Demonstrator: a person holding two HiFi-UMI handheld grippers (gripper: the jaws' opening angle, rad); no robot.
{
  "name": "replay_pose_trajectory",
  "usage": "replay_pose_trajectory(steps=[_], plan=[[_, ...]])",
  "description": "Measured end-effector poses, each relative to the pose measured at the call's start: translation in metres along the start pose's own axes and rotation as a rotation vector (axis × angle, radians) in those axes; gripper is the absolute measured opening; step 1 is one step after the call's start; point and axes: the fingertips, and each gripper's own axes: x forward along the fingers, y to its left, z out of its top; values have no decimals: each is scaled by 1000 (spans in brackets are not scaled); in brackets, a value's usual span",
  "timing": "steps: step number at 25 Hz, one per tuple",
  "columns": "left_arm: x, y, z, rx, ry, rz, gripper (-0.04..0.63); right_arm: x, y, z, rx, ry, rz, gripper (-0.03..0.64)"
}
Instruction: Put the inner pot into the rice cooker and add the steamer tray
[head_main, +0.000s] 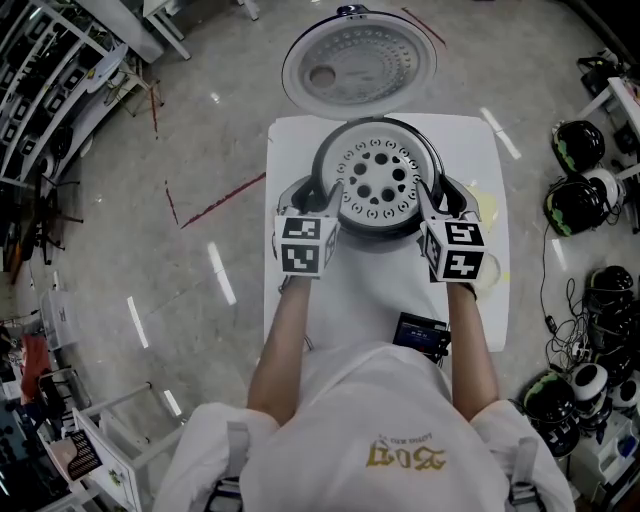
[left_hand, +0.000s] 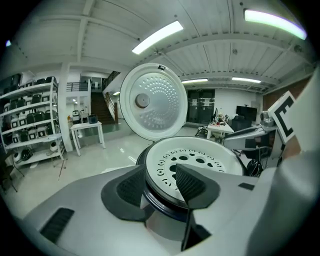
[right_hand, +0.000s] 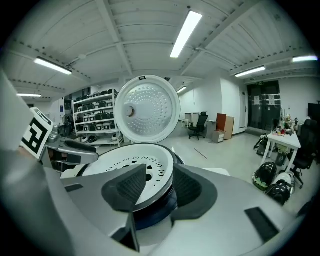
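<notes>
Inside rice cooker (head_main: 322, 160), steamer tray (head_main: 380, 180) hides all beneath; left tool (left_hand: 161, 185), right tool (right_hand: 160, 187) spread astride rim.

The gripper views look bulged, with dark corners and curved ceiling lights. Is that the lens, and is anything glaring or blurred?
Yes, it is the lens. Left gripper view: the wide-angle bulge bends the ceiling light, the corners go black, and the upper-right lamp is washed out. Right gripper view: same bulge; the lid is sharp. Head view: dimmer, with lamp reflections streaking the floor.
</notes>
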Motion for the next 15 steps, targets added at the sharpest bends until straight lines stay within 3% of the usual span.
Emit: replay_pose_trajectory(steps=[9, 15], plan=[[-36, -14, 1, -72, -72, -83, 161, -41, 19, -17, 88, -8, -26, 117], [-61, -25, -3, -84, -100, -151, 98, -68, 39, -27, 242, -24, 6, 19]])
